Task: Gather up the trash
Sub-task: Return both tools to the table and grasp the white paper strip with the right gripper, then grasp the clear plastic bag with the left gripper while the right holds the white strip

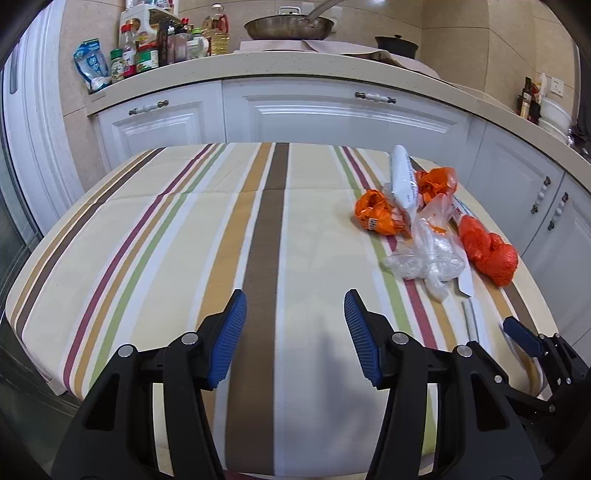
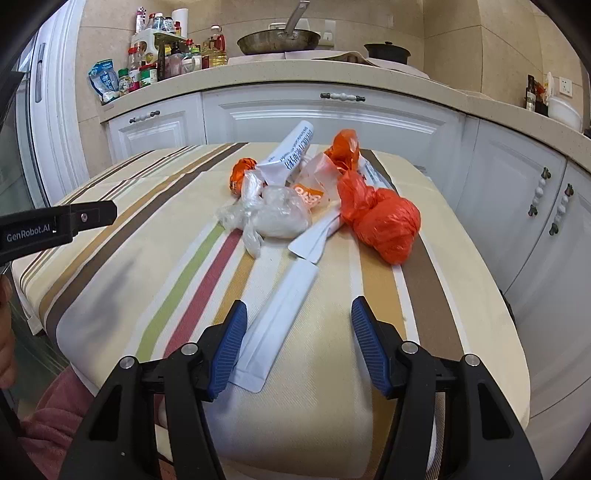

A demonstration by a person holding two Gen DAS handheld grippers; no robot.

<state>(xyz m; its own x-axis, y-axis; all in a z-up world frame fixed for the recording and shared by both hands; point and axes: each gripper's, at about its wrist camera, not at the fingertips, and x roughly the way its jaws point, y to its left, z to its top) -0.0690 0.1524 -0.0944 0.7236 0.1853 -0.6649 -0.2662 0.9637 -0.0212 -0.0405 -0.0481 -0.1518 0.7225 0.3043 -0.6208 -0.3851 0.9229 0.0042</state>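
A pile of trash lies on the striped tablecloth (image 2: pixel 369 369): a knotted red-orange bag (image 2: pixel 384 221), a crumpled clear plastic bag (image 2: pixel 273 216), a white tube (image 2: pixel 291 151), small orange wrappers (image 2: pixel 240 173) and a long white flat sachet (image 2: pixel 280 317). In the left wrist view the pile is at the right: red bag (image 1: pixel 487 251), clear bag (image 1: pixel 428 254), orange wrapper (image 1: pixel 375 212). My right gripper (image 2: pixel 297 345) is open, just above the near end of the sachet. My left gripper (image 1: pixel 293 338) is open and empty over bare cloth, left of the pile.
White kitchen cabinets (image 1: pixel 295 114) and a countertop stand behind the table, with bottles and jars (image 1: pixel 147 48), a frying pan (image 1: pixel 288 26) and a dark pot (image 1: pixel 397 44). The table's left edge (image 1: pixel 33 317) drops off near a glass door.
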